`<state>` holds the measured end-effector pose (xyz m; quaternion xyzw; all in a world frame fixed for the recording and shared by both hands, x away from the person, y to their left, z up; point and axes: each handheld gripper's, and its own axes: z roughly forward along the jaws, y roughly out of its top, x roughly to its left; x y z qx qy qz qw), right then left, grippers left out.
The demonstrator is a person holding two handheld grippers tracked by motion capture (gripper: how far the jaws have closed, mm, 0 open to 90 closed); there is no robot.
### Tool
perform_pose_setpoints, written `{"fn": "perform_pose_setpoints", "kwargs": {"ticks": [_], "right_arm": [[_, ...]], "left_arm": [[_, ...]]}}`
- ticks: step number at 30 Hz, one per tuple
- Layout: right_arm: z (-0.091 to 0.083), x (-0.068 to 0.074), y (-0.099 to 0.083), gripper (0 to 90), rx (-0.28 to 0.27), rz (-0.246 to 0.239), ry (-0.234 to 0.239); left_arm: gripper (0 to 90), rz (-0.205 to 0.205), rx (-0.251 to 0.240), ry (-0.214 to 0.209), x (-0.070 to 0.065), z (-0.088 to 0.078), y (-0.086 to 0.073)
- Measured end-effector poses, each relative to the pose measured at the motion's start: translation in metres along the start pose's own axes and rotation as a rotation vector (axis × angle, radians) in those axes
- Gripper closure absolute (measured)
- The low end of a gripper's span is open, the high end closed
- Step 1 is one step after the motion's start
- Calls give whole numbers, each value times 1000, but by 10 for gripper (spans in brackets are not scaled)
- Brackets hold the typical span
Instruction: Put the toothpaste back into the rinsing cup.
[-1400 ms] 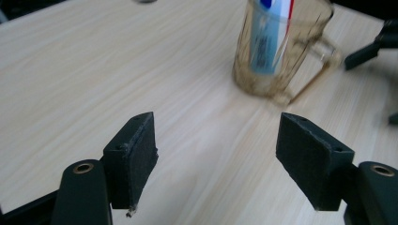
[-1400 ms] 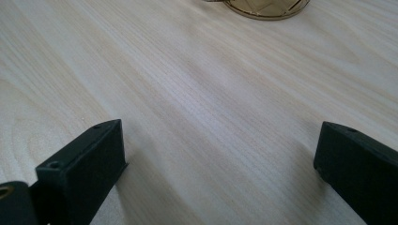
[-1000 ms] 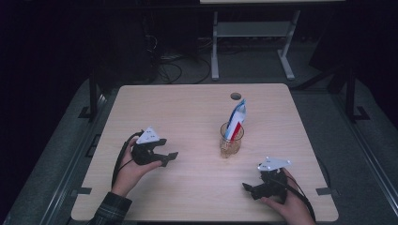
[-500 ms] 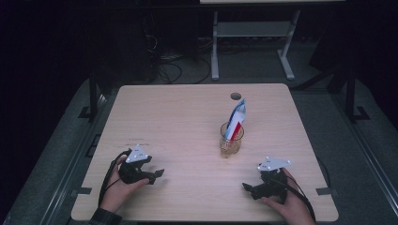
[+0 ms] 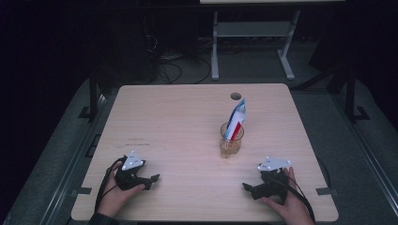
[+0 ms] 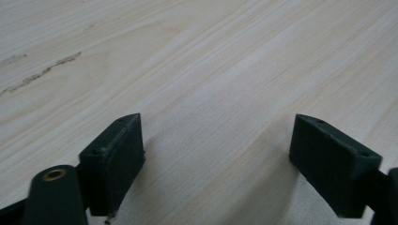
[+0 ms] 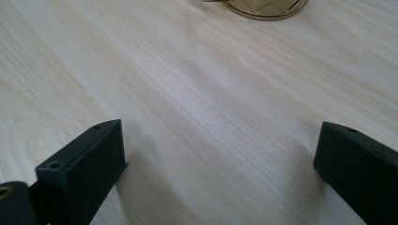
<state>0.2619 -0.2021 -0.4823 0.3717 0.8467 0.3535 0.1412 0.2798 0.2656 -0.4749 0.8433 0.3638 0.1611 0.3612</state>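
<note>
Both tongs parked low on the surface [image 5: 187, 117], nothing in them

Left tongs [image 5: 152, 179] sit lower left of the frame, right tongs [image 5: 247, 187] lower right, both spread wide. The glass [image 5: 231, 140] with its packet [image 5: 236, 119] stands right of centre, nearer the right tongs.

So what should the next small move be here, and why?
Probably lift the right gripper and ease it toward the glass holding the red, white and blue packet. Both grippers rest open and empty at the near table edge; the glass base lies just ahead of the right one.
</note>
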Motion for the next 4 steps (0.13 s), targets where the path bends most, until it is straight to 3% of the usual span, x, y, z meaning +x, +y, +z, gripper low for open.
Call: {"fn": "perform_pose_setpoints", "kwargs": {"ticks": [4], "right_arm": [[0,0,0,16,-2,3,-9]], "left_arm": [[145,1,1,-2,0,0,0]]}}
